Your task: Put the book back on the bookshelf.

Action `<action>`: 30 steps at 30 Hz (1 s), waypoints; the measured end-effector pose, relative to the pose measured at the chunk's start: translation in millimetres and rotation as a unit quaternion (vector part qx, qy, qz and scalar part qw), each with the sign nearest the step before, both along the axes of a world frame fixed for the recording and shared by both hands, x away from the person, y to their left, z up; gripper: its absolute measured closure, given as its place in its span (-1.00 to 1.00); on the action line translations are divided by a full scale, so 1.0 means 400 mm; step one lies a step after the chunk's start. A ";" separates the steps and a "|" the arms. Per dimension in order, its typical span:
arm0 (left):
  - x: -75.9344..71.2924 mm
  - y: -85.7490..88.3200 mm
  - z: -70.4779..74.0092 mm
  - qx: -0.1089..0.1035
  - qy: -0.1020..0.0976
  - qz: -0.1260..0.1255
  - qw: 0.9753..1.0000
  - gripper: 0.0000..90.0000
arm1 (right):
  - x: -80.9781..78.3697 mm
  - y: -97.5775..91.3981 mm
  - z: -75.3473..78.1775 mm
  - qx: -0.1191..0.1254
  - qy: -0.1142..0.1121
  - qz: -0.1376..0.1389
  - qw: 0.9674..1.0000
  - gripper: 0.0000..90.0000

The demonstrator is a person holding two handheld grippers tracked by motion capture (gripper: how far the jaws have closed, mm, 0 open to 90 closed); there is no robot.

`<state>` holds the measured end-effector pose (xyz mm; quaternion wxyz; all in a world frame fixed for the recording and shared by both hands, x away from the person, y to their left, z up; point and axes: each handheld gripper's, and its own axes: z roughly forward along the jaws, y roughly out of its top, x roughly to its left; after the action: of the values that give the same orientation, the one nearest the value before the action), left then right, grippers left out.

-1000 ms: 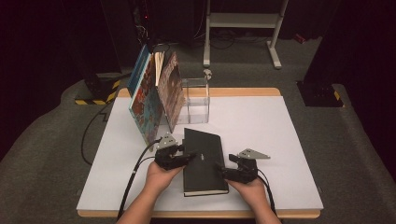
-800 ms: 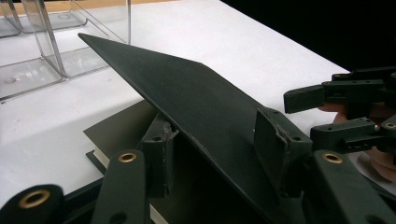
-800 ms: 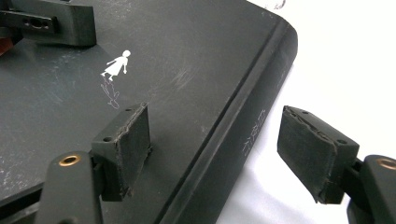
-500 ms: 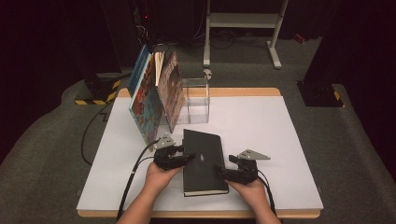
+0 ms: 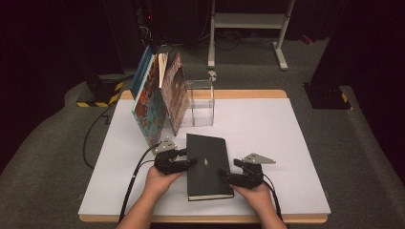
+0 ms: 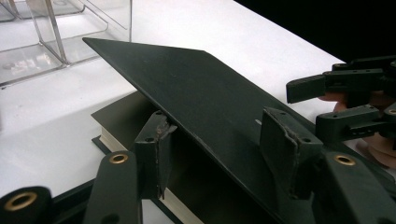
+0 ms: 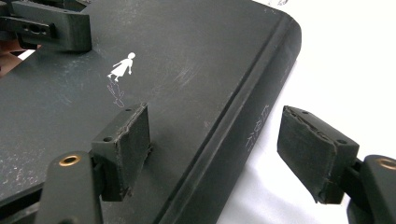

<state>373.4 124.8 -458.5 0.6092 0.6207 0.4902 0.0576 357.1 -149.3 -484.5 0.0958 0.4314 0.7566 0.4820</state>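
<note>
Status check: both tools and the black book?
Left tool opening, book cover lifted between its jaws. Right tool open, straddling spine. Nothing in the way.

black book's near corner cut off below; spine lettering too faint to read

Black book with small white figure on cover, cream page edges; white desk top, wood rim; clear acrylic stand; multicoloured picture books; black grippers.
</note>
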 end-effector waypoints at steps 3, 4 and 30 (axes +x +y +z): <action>0.002 0.004 -0.003 0.005 0.007 -0.005 1.000 0.03 | -0.001 0.001 -0.001 -0.001 0.002 0.000 1.000 -0.45; 0.003 0.005 -0.004 0.006 0.009 -0.007 1.000 0.04 | 0.000 0.001 -0.001 -0.002 0.002 0.001 1.000 -0.45; -0.033 -0.011 0.024 0.029 -0.069 -0.020 0.997 0.19 | 0.030 0.003 -0.001 0.024 0.017 0.004 1.000 -0.44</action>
<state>360.2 120.4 -448.8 0.6241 0.6427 0.4324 0.1022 369.3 -148.1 -484.9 0.0708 0.4388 0.7481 0.4926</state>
